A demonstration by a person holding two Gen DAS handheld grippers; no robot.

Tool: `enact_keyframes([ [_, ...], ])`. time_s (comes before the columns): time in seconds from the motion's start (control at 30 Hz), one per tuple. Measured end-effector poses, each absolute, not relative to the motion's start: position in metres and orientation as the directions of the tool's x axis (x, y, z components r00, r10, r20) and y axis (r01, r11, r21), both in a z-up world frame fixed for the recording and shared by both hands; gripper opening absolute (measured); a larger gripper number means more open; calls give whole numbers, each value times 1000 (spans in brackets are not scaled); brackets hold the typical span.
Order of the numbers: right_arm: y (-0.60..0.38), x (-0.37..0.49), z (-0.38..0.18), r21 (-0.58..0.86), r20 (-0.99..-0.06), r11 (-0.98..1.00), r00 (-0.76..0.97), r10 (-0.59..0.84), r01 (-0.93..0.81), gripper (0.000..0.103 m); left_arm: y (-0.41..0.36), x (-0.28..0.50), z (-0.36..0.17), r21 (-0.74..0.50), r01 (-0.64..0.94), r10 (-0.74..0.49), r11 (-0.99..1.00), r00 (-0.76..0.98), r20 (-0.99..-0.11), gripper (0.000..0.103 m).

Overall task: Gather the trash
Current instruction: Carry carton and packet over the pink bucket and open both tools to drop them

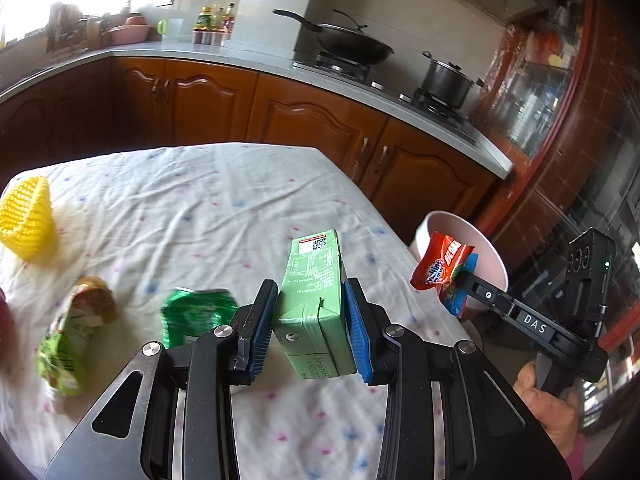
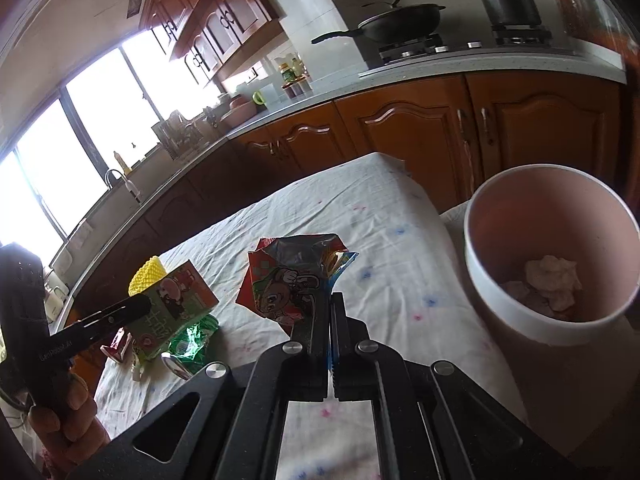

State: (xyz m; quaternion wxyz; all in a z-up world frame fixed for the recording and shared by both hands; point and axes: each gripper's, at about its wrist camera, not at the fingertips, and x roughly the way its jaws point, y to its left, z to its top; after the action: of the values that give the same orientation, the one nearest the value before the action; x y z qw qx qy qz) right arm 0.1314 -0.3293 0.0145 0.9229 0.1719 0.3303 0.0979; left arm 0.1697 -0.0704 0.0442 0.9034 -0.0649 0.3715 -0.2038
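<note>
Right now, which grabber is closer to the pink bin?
Right. The right gripper, pinching the red snack wrapper, hangs close beside the pink bin. The left gripper, clamping the green carton, is farther back over the table.

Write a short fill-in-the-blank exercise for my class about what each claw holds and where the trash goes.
The left claw is shut on a ____ drink carton.
The right claw grips a crumpled snack ____.
Crumpled paper already lies inside the pink ____.
A yellow foam net lies on the ____.

Missing words: green; wrapper; bin; table

Wooden kitchen cabinets (image 1: 208,100), grey countertop (image 1: 248,60), bright windows (image 2: 80,128).
</note>
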Motion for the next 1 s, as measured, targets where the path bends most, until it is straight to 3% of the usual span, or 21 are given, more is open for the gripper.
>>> enact_keyframes([
  [1.0, -421, 82, 17, 402, -552, 911, 817, 164, 89, 1, -182, 165, 51, -236, 476, -501, 847, 568, -653, 33],
])
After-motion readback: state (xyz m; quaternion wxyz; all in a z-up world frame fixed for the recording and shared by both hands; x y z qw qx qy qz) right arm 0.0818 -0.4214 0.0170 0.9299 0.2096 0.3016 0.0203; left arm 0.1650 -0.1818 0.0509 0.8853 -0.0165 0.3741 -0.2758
